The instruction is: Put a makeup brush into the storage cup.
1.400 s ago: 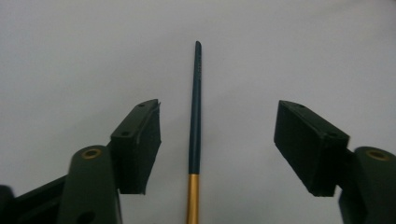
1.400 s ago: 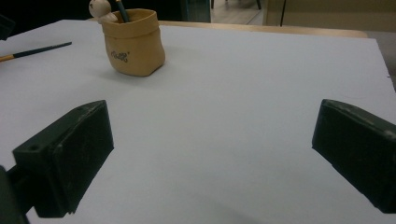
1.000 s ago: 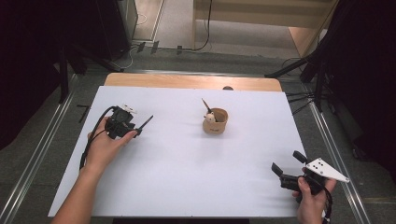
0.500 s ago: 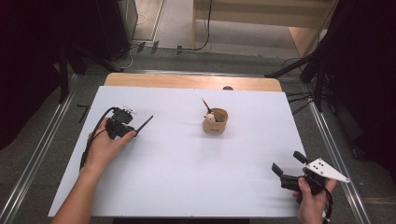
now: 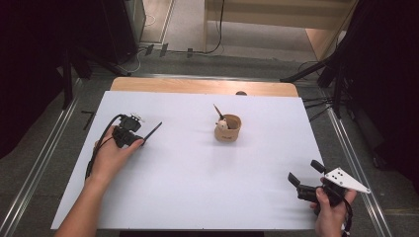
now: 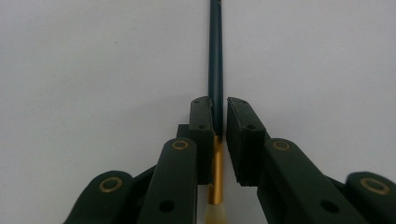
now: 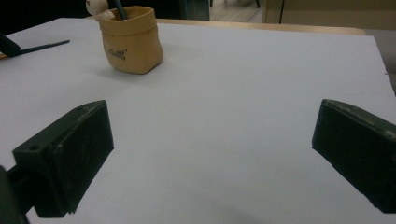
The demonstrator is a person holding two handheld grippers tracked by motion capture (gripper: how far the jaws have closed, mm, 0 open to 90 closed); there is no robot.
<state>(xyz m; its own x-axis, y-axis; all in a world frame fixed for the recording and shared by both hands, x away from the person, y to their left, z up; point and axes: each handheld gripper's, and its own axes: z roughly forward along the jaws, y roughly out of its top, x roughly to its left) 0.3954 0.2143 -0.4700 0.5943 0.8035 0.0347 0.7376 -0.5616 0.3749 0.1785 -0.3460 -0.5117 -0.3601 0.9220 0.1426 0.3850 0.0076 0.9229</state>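
While the person's two hands rest at opposite sides of the white table [image 5: 197, 187], the left tongs [image 6: 219, 116] have just been closing and now sit pinched on one slim dark-handled brush with a gold ferrule [image 6: 215, 70], which lies flat on the table at its left side. The right tongs [image 7: 212, 154] stand wide open with nothing between their jaws, near the table's front right corner. One small tan fabric pouch [image 5: 228, 129] stands upright near the middle of the table, well apart from both tongs, with two items poking out of it: a dark stick and a pale rounded knob.

From above, the brush reads as a thin dark line; the left gripper view adds its gold ferrule and pale bristles [image 6: 215, 215]. The right gripper view shows dark lettering on the pouch, too small to read.
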